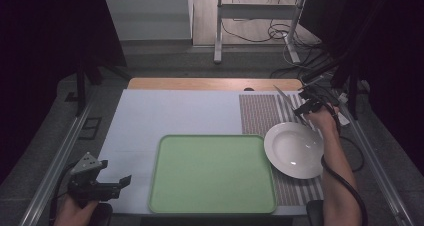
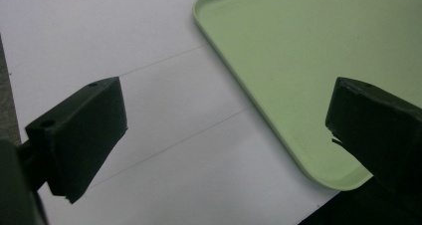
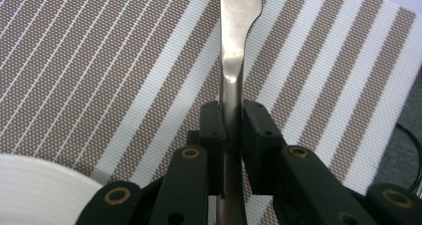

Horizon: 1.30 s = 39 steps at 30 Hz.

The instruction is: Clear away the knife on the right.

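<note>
My right gripper [image 1: 305,108] is shut on a metal table knife [image 1: 284,97], held above the far right of a brown-and-white striped placemat [image 1: 257,113]. In the right gripper view the jaws pinch the knife [image 3: 234,36] edge-on at its narrow part, and its wider end points away over the placemat [image 3: 99,60]. A white deep plate [image 1: 294,150] sits on the mat just short of that gripper, and its rim [image 3: 35,185] shows at lower left. My left gripper [image 1: 116,172] rests open at the table's near left, with nothing between its jaws [image 2: 224,125].
A light green tray [image 1: 212,173] lies bare at the near middle of the white table cover, and its corner [image 2: 308,51] is just right of my left gripper. A wooden strip [image 1: 215,83] runs along the far edge. Cables lie beyond the table's right side.
</note>
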Motion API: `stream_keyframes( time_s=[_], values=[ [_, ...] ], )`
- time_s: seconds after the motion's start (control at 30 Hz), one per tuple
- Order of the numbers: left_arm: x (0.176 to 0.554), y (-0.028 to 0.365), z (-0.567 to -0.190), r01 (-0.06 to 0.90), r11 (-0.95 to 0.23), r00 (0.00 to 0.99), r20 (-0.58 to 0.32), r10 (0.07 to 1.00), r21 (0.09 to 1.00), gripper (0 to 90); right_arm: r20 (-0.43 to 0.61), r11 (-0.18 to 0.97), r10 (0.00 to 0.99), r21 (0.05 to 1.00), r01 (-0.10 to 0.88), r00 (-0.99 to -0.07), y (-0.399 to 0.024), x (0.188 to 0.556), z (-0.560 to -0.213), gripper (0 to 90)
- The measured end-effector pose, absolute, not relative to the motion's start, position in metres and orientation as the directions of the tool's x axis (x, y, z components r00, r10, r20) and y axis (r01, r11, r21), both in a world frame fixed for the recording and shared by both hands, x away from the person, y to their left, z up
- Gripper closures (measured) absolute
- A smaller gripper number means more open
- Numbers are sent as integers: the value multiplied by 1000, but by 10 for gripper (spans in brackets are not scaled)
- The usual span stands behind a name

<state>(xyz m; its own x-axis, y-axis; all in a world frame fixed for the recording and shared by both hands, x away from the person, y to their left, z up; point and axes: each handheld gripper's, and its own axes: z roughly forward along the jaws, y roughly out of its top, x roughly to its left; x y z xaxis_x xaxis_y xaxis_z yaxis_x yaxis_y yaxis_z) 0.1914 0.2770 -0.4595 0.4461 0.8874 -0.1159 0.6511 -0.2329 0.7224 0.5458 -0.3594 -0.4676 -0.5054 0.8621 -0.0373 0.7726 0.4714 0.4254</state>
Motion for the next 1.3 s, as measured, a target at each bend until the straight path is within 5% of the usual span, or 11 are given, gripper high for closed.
stream_keyframes(
  time_s=[0.67,1.3],
  values=[
    [192,277,-460,654,-231,444,-117,889,721,29,20,405,886,455,793,-463,-377,525,-435,807],
    [191,277,-460,652,-233,443,-113,889,721,29,57,482,824,453,750,-564,-318,487,-434,806]
  ],
)
